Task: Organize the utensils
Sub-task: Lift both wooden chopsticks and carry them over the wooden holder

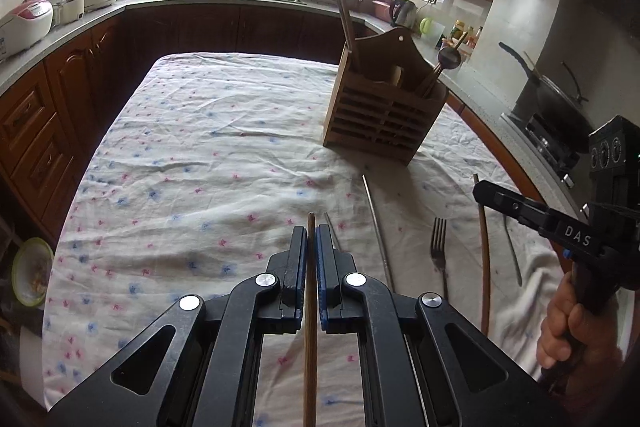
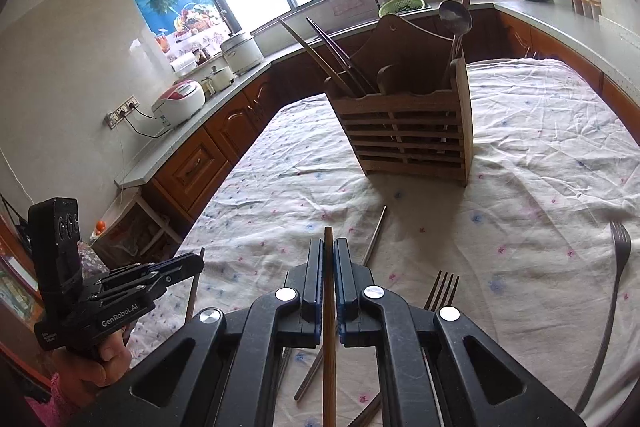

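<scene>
Two brown wooden chopsticks are clamped, one per gripper (left (image 1: 311, 247), right (image 2: 328, 259)); the slatted wooden holder (image 2: 404, 139) at 12 o'clock is partly filled, forks (image 2: 440, 293) left on the cloth.

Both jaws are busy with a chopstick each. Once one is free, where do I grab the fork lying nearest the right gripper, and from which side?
Take the fork by its handle, not the tines. It lies flat on the cloth, tines toward the wooden holder, so come from above, jaws straddling the handle across its width. In the right wrist view the gripper hides most of the handle.
</scene>
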Tool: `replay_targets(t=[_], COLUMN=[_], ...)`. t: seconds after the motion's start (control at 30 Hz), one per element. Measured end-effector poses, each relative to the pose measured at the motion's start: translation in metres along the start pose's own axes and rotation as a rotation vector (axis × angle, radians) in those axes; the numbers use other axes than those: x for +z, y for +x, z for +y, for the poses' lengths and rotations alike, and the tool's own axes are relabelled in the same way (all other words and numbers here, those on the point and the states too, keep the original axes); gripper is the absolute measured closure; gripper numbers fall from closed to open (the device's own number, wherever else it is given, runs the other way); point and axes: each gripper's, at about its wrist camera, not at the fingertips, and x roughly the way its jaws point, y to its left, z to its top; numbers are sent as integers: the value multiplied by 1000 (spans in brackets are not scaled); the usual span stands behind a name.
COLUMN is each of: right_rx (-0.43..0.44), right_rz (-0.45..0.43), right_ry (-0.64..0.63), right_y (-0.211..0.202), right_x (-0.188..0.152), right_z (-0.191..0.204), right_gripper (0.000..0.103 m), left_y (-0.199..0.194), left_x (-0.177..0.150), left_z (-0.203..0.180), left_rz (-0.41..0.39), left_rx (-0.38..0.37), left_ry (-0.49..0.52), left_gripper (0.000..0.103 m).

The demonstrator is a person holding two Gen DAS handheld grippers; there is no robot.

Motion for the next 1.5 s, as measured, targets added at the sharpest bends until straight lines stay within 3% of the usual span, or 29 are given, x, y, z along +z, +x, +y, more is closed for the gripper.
replay_targets(t=[0.57,1.17,1.5], right_rx=[-39,-59,-80], right_rz=[-153,-243,-303], right_ry=[-64,-81,-89], right_y=[-52,-66,-70], right_x=[27,54,80], right_z=[12,9,4], right_gripper=[98,98,98], left_y=[-52,-64,-59], left_x=[31,62,98], left_z=[-17,-18,-29], left_rz=[-155,-238,-291], left_rx=[-46,-55,-75], left_ry=[19,11,25], left_gripper=[99,99,99])
